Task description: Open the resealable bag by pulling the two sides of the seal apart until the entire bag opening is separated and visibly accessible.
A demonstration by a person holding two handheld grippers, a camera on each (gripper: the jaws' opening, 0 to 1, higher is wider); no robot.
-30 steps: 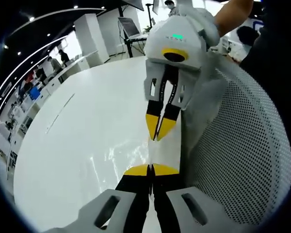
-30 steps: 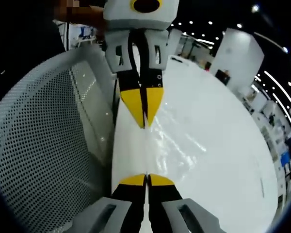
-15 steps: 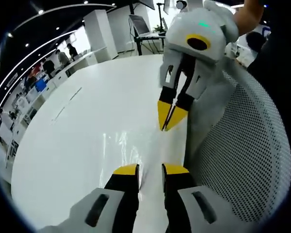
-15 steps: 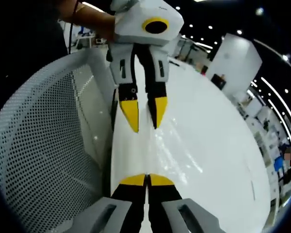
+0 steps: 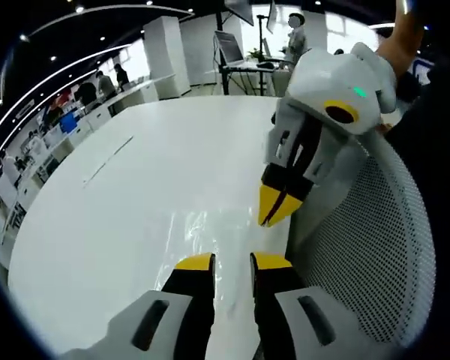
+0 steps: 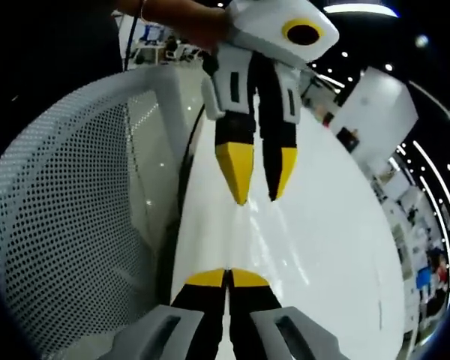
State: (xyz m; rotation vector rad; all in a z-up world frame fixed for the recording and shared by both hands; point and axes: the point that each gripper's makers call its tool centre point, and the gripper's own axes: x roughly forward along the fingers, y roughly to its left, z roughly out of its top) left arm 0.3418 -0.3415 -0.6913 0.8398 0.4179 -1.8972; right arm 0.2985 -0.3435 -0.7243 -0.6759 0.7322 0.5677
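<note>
The clear resealable bag (image 5: 199, 232) lies on the white table (image 5: 120, 195) as a glinting, wrinkled film. My left gripper (image 5: 232, 262) hovers just over it, open, with nothing between its yellow tips. In the right gripper view the left gripper (image 6: 259, 174) hangs down from above with its jaws apart. My right gripper (image 6: 226, 278) is shut, and the bag film (image 6: 274, 244) runs up to its tips. The left gripper view shows the right gripper (image 5: 274, 208) coming in from the right, tips together at the bag's edge.
A white perforated chair back (image 5: 364, 247) stands against the table edge, close beside both grippers (image 6: 67, 225). A person's hand (image 6: 184, 15) holds the left gripper. Desks, a pillar (image 5: 161, 52) and people stand far behind the table.
My left gripper went from shut to open and let go of the bag. The right gripper stays shut. Both cameras have shifted, and the two grippers now sit a little further apart.
</note>
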